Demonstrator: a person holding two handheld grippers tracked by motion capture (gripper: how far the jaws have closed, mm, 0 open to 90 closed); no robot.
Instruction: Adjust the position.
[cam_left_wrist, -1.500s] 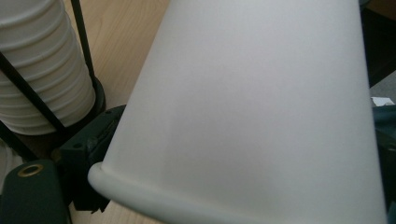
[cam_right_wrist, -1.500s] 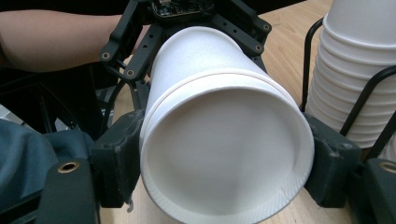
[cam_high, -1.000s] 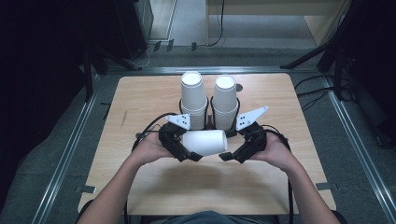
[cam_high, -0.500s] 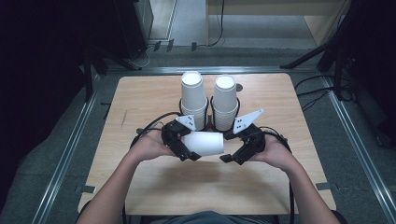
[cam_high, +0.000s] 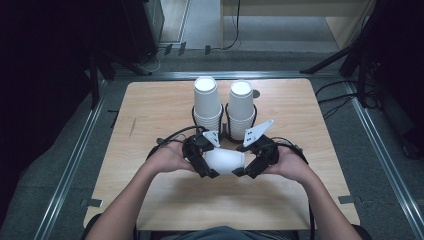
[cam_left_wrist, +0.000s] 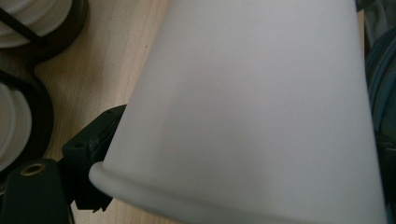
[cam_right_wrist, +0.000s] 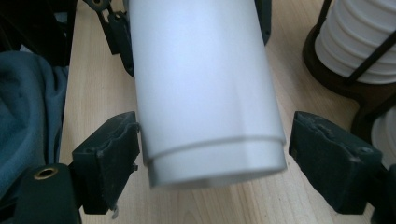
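A white paper cup (cam_high: 224, 162) lies on its side in the air between my two grippers, just in front of the cup stacks. My left gripper (cam_high: 205, 163) is shut on its rim end; in the left gripper view the cup (cam_left_wrist: 257, 107) covers most of the picture, with one black pad against its wall near the rim. My right gripper (cam_right_wrist: 215, 163) straddles the cup's base end (cam_right_wrist: 201, 84). Its jaws have just been closing: one pad touches the wall and the other stands a small gap off.
Two tall stacks of white cups (cam_high: 207, 102) (cam_high: 241, 105) stand in black wire holders at mid-table, right behind the grippers. The wooden table (cam_high: 150, 115) has bare room to the left, right and front. Cables trail from both grippers.
The left hand has carried the cup slightly right and toward the near edge. Its base end now sits deeper between the right gripper's jaws. The right hand has hardly moved.
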